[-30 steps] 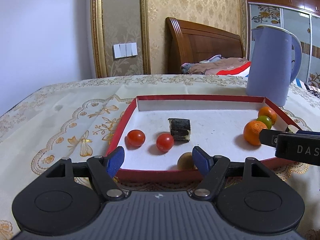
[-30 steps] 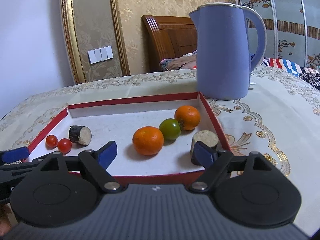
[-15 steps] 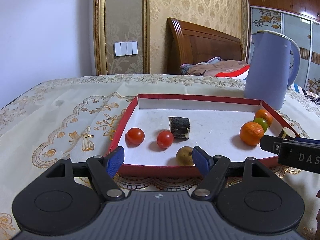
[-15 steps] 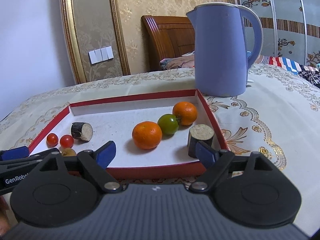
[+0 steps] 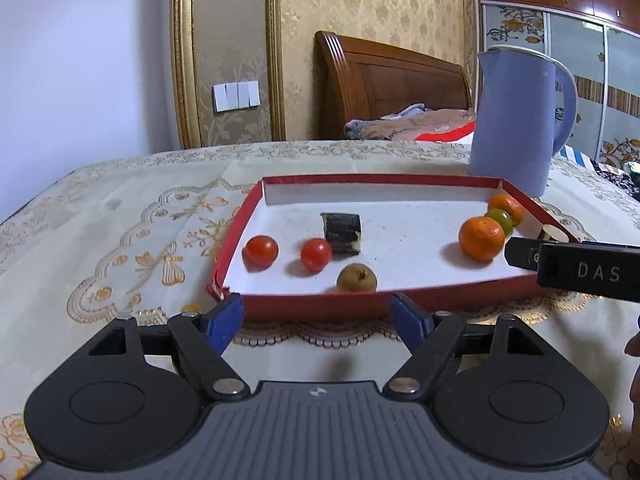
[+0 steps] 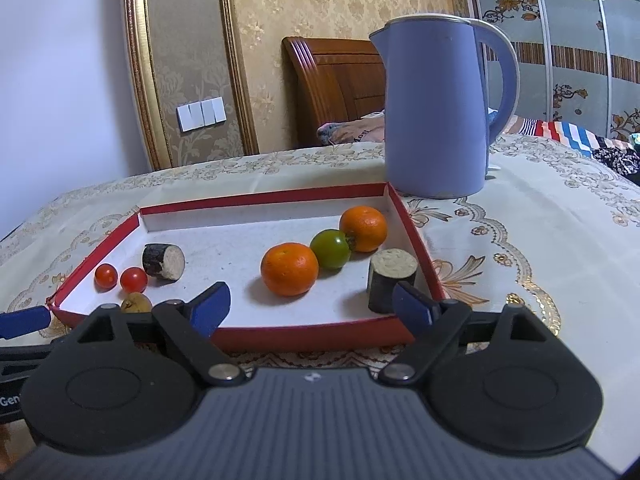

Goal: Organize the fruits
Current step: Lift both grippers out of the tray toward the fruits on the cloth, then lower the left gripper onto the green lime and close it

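Note:
A red-rimmed white tray holds two red cherry tomatoes, a small brown fruit, two dark sugarcane pieces, two oranges and a green tomato. My left gripper is open and empty, just in front of the tray's near rim. My right gripper is open and empty at the tray's near right corner; it also shows in the left wrist view.
A blue kettle stands behind the tray's far right corner on the embroidered tablecloth. A wooden bed headboard and wall lie beyond the table.
Both grippers have pulled back and risen from the tray, staying open. The brown fruit now lies in full view inside the tray's near rim.

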`<state>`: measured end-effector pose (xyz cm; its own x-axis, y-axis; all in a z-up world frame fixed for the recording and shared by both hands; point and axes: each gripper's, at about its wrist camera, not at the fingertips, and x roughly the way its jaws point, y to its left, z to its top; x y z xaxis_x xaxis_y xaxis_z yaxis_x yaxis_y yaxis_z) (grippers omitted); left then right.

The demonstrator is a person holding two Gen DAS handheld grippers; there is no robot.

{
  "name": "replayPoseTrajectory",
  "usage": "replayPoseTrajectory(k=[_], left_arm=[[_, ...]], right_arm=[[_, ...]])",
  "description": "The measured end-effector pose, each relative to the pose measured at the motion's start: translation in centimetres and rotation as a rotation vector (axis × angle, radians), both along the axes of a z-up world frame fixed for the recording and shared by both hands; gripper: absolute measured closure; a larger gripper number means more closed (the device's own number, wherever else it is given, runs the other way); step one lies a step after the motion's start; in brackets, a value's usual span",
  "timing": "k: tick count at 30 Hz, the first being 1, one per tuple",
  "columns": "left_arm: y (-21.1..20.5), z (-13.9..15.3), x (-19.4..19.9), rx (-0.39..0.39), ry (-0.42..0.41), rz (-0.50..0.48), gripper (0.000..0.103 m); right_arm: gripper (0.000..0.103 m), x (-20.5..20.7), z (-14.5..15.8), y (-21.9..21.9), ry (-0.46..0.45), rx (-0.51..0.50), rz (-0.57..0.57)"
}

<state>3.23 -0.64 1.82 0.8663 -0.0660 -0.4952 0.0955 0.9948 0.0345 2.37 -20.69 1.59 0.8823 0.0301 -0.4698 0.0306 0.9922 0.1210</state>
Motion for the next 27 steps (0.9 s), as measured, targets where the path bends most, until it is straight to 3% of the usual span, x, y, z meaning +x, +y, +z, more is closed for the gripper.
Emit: replayPoseTrajectory(k=[4,11,17,27], left_arm=[[0.4,-0.1,-0.8,-0.009,0.01,-0.015,0.024],[1.6,-1.1,-2.7,-0.054,0.114,-0.046,0.024],[2.8,-0.8,-5.2,-0.093,0.085,-0.043,0.024],[0.1,3.2,-5.4,-0.005,0.033,-0.101,0.024]], right_arm=[[0.013,-0.6,-0.2,-0.6,0.021,0.035,0.004],[0.013,-2.2,-0.6,-1.6,0.054,0.084,0.01],[0.012,-3.9,-1.0,-1.4,0.059,0.069,0.049],[0.012,-4.7,-0.5,-2.4,0.067,0.077,0.036]])
